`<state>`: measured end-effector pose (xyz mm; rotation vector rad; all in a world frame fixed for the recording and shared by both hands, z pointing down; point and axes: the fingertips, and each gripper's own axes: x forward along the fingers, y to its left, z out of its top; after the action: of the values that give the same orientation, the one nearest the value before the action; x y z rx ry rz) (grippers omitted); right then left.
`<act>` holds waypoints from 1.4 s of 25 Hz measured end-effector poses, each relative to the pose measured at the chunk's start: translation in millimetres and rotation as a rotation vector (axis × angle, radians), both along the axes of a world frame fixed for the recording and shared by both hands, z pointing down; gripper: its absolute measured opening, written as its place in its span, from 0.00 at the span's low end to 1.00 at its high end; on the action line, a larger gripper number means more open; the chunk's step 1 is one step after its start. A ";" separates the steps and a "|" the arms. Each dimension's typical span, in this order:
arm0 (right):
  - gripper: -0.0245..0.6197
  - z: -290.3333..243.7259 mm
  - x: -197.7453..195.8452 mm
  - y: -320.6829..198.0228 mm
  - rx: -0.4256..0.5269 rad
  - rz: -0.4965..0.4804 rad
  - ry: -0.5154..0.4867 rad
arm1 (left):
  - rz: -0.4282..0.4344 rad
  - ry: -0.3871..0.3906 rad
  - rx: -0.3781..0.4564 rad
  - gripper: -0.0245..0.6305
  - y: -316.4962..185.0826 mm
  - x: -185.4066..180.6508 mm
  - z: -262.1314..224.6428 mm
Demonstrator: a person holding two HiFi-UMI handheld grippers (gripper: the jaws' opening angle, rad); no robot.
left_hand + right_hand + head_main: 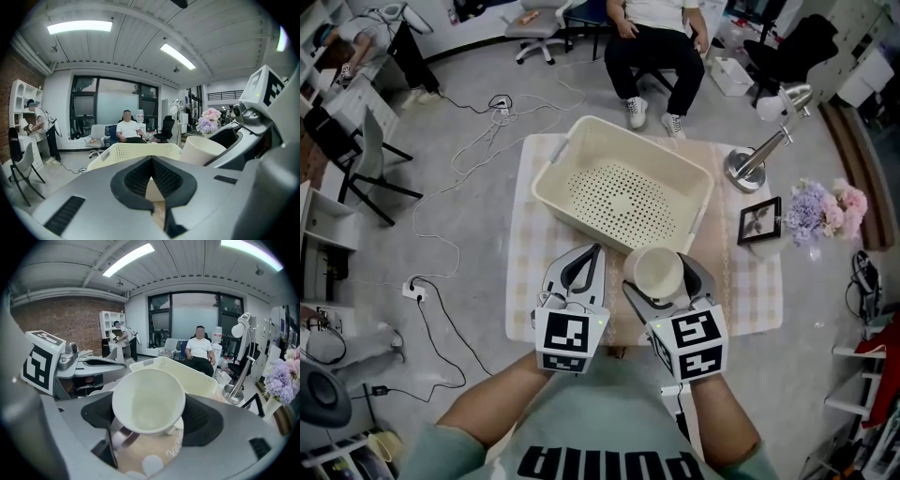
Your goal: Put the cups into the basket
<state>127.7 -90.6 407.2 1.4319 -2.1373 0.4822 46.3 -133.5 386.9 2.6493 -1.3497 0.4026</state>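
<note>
A cream perforated basket stands empty on the checked tablecloth. Just before its near rim, my right gripper is shut on a white cup, mouth up and lifted off the cloth. In the right gripper view the cup fills the space between the jaws, tilted toward the camera, with the basket behind it. My left gripper hovers beside it, to the left, shut with nothing in it. The left gripper view shows the cup at the right and the basket ahead.
A desk lamp, a black photo frame and a vase of purple and pink flowers stand at the table's right side. A seated person is beyond the table. Cables trail over the floor at left.
</note>
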 end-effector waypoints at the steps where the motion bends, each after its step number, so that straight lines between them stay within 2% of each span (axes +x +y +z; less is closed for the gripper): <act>1: 0.66 -4.0 0.8 -6.5 0.008 0.000 -0.001 | -0.007 -0.001 0.003 0.05 -4.5 -1.5 -3.6; 10: 0.66 -21.7 9.1 -69.5 0.038 0.022 -0.002 | -0.041 -0.017 0.026 0.05 -47.3 -5.2 -25.4; 18: 0.66 -5.8 16.9 -119.6 0.008 0.045 0.025 | -0.071 -0.031 -0.007 0.05 -89.2 -10.6 -17.7; 27: 0.66 35.0 36.9 -168.5 -0.082 0.137 -0.009 | -0.079 -0.052 -0.054 0.05 -124.0 -7.9 3.0; 35: 0.66 82.6 40.6 -190.9 -0.192 0.167 0.002 | -0.072 -0.062 -0.099 0.05 -137.9 -7.7 20.7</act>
<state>168.3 -281.5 489.8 1.5055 -1.9199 0.7268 38.6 -271.3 407.6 2.5196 -1.4002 0.5322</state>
